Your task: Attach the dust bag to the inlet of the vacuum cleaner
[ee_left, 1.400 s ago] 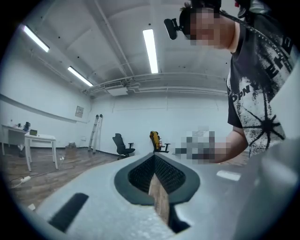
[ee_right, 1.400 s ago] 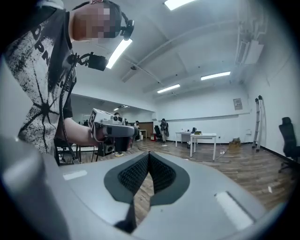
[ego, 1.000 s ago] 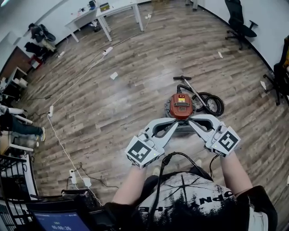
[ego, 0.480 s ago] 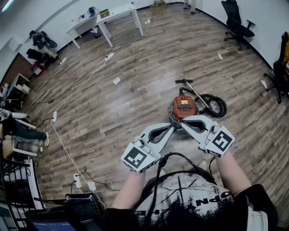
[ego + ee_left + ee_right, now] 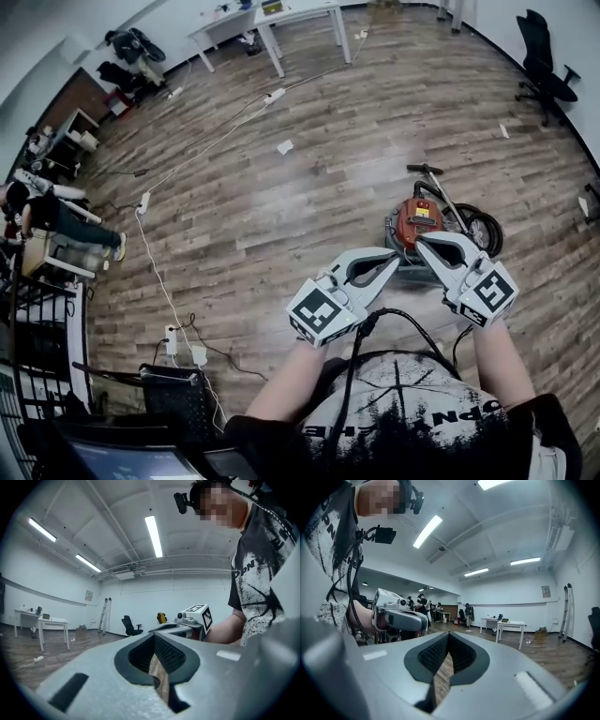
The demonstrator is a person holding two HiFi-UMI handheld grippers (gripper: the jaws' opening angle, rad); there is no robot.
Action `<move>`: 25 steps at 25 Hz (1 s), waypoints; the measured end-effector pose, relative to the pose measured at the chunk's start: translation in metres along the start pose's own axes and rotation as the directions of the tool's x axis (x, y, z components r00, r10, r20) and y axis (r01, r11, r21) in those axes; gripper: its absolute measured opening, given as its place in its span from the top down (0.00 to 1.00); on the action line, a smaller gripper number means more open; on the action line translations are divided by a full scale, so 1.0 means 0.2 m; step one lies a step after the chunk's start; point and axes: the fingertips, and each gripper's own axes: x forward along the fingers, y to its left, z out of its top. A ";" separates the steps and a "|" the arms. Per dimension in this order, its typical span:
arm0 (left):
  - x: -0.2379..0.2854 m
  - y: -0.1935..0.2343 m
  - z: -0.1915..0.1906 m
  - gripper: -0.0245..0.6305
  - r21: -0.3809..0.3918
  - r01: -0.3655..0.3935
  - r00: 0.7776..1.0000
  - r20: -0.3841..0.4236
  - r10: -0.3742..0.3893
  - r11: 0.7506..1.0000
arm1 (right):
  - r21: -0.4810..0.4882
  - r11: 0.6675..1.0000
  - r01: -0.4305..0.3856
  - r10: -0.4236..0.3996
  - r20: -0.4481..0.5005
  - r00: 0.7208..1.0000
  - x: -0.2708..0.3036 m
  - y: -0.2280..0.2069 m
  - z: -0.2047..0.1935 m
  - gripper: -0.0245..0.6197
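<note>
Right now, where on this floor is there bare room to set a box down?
The widest bare floor lies between the white power strip and the red vacuum cleaner. It is crowded right of the vacuum, by its coiled hose, and around the tables.

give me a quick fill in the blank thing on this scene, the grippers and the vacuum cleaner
1. The left gripper and the right gripper both have their jaws ____, with nothing between them.
2. The vacuum cleaner stands on the ____, just beyond both grippers' tips in the head view.
3. In the head view, the coiled black hose lies on the vacuum cleaner's ____ side.

Missing words: shut; floor; right
</note>
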 end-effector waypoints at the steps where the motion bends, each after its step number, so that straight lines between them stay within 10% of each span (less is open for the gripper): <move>1: 0.00 0.00 -0.01 0.96 0.000 -0.002 1.000 -0.004 0.002 1.000 | -0.002 1.000 -0.005 0.005 -0.003 1.000 0.01 0.00 -0.01 0.95; 25: -0.12 -0.01 0.02 0.96 0.038 -0.077 0.997 -0.001 0.077 0.996 | -0.059 0.993 -0.098 0.099 0.001 0.995 0.06 0.14 0.00 0.95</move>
